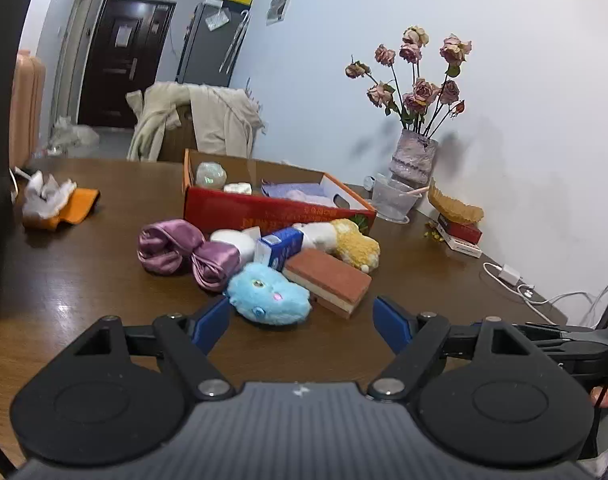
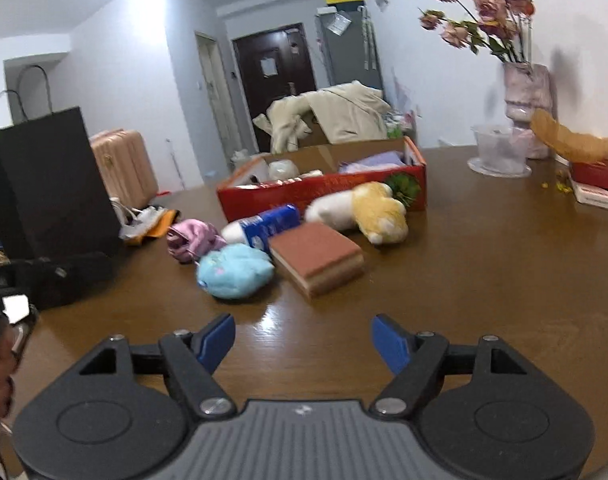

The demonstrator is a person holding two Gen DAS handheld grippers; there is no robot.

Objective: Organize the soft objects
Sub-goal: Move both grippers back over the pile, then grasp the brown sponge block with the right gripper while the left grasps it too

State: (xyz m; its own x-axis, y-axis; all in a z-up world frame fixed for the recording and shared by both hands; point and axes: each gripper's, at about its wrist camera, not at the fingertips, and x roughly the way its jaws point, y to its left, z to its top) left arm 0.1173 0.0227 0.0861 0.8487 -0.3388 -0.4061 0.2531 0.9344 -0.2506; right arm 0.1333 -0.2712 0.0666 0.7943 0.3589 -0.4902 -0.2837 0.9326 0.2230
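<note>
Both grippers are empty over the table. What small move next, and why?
Probably ease the left gripper forward around the blue plush: it is the nearest soft thing, just ahead of the open jaws, and the red box behind the pile still has room. The right gripper sits farther back.

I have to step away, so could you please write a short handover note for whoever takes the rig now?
Left claw: open, empty, just short of the blue plush.
Right claw: open, empty, over bare table.
Box: already holds a few items, including a pale ball and lilac cloth.
Left in front of it: blue plush, sponge, yellow plush, purple satin bow, tissue pack, a white soft piece behind it.
</note>
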